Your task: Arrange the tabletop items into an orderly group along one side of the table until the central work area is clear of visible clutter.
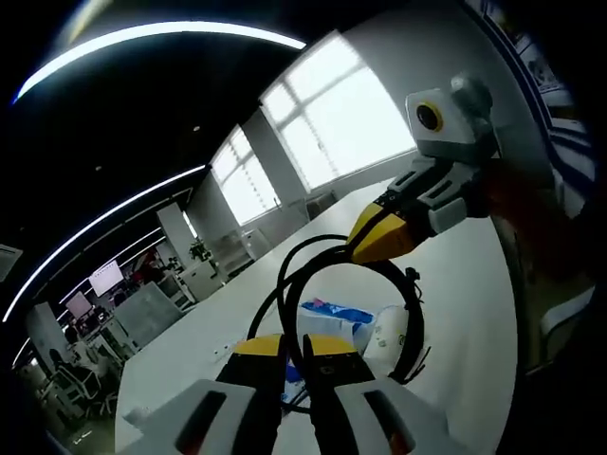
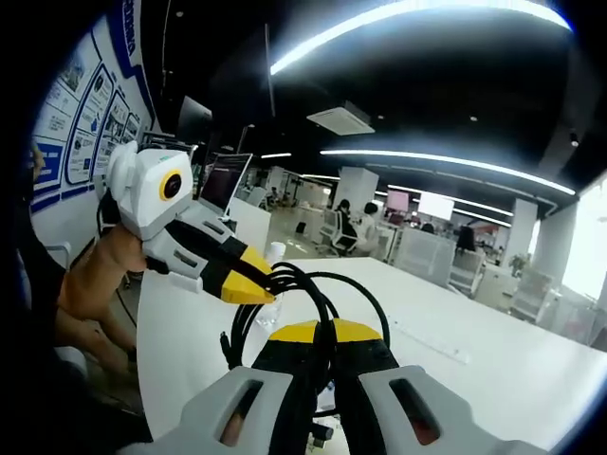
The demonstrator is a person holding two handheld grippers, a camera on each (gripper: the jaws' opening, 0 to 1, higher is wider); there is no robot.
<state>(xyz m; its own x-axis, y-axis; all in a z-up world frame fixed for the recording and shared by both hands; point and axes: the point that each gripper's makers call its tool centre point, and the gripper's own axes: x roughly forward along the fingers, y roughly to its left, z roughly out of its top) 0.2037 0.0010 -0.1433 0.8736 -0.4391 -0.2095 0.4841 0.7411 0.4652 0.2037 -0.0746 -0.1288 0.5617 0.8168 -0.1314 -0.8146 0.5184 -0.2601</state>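
Both tools pinch a coiled black cable (image 1: 343,284) held above the white counter (image 1: 465,284): left tool (image 1: 296,349) and right tool (image 2: 322,334) grip opposite sides; bare counter extends beyond.

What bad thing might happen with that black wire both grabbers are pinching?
1. Both the left gripper and the right gripper are shut on the coiled black cable, so pulling them apart might yank or kink it.
2. The loops hang loose above the white table; one could slip out and the coil unravel.
3. The dangling cable might snag the blue and white packet lying beneath it and drag it along.
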